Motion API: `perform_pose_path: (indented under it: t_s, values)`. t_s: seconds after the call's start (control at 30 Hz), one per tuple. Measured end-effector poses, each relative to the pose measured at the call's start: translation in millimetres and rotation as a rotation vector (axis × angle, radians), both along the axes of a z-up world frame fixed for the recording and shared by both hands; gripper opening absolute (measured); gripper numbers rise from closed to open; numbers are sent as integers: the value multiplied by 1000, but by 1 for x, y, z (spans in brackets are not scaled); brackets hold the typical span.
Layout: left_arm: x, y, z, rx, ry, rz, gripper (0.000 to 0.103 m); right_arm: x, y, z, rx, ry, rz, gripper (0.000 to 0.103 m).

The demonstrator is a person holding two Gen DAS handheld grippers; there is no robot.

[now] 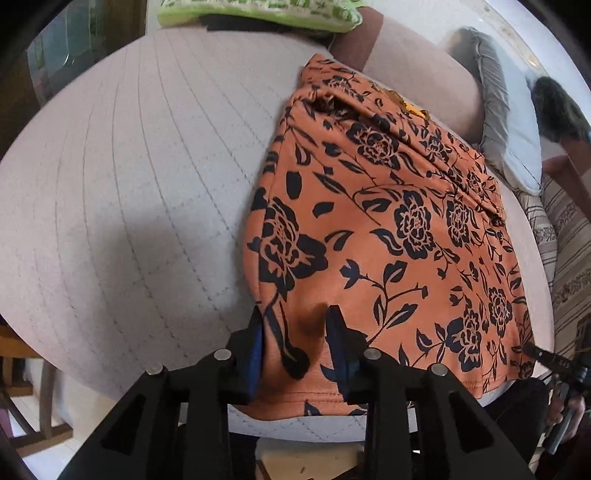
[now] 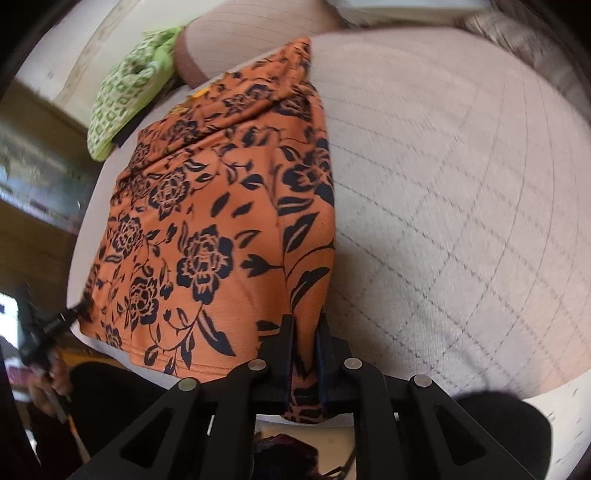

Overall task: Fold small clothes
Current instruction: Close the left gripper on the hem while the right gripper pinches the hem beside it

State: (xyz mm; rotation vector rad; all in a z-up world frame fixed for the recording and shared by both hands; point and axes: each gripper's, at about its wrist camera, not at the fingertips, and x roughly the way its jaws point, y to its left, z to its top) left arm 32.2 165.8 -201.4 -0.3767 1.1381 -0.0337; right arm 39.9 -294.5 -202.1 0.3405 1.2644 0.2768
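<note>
An orange garment with black flowers [image 1: 388,236] lies folded lengthwise on a quilted grey-pink surface [image 1: 129,192]. My left gripper [image 1: 295,325] sits at the garment's near left corner with its fingers partly closed around a pinch of the cloth near the hem. My right gripper [image 2: 304,328] is shut on the near right corner of the same garment [image 2: 207,229]. Each gripper shows small at the edge of the other's view, the right gripper's tip [image 1: 535,350] and the left gripper's tip [image 2: 70,314], both at the garment's near corners.
A green and white patterned cloth [image 1: 258,11] lies at the far end of the surface, also in the right wrist view [image 2: 125,88]. A grey pillow [image 1: 506,110] and striped bedding [image 1: 569,258] lie to the right. The near edge of the surface [image 1: 314,424] is just under the grippers.
</note>
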Motion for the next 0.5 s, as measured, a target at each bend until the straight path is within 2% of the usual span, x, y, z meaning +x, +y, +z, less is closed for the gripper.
perform_pose_path:
  t_s: [0.1, 0.13, 0.23, 0.3, 0.33, 0.4, 0.43, 0.47, 0.5]
  values:
    - [-1, -1, -2, -2, -6, -6, 33, 1, -6, -9, 22, 28, -21, 18]
    - [-1, -1, -2, 3, -9, -11, 29, 0, -7, -12, 33, 35, -22, 20]
    - [-1, 0, -4, -16, -10, -24, 18, -1, -8, -18, 76, 56, -24, 36]
    - [-2, 2, -4, -31, -14, -26, 17, -2, -6, -18, 129, 48, -17, 65]
    - [-2, 2, -4, -33, -14, -26, 17, -3, -4, -17, 153, 41, -13, 66]
    - [0, 2, -5, -38, -5, -32, 17, -4, 4, -15, 152, 15, 9, 61]
    - [1, 2, -7, -41, 6, -35, 23, -4, 9, -16, 121, 7, 24, 55]
    - [3, 1, -9, -52, 11, -44, 26, -4, 14, -17, 63, 4, 29, 36]
    - [4, -1, -9, -56, 9, -51, 30, -4, 17, -17, 16, 0, 33, 23]
